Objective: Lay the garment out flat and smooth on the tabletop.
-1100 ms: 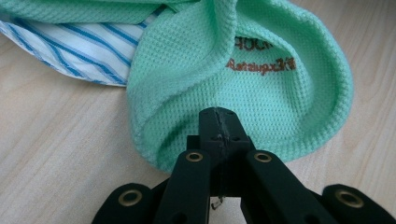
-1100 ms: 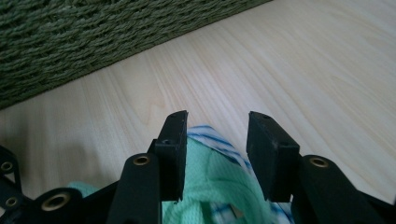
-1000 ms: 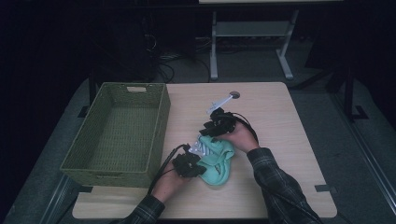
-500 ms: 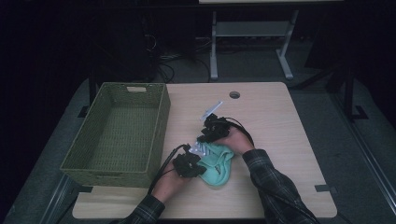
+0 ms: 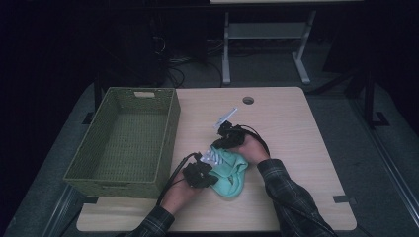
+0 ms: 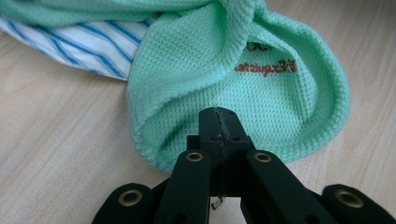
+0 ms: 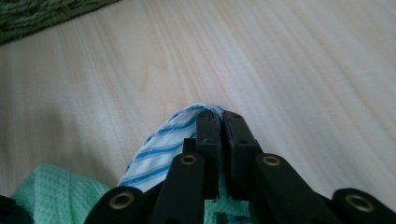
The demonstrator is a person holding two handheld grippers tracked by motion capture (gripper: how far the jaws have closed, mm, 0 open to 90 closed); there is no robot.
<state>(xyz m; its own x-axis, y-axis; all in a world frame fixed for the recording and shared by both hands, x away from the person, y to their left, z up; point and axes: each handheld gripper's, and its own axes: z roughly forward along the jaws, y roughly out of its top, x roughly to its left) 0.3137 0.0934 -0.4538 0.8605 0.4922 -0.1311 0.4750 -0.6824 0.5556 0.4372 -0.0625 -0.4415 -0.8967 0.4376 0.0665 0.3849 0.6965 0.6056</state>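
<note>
Green garment [image 5: 230, 173] bunched toward the table's [image 5: 296, 128] near edge, right of the basket [image 5: 123, 143]. Left gripper [image 6: 219, 122] clamped on its green knit fold. Right gripper [image 7: 218, 122], jaws just closing, pinched on the striped blue-white cloth [image 7: 161, 149] at the far end.

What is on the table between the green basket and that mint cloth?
The left gripper, shut on the mint cloth, lies between it and the green basket; otherwise bare table, in the high view.
</note>
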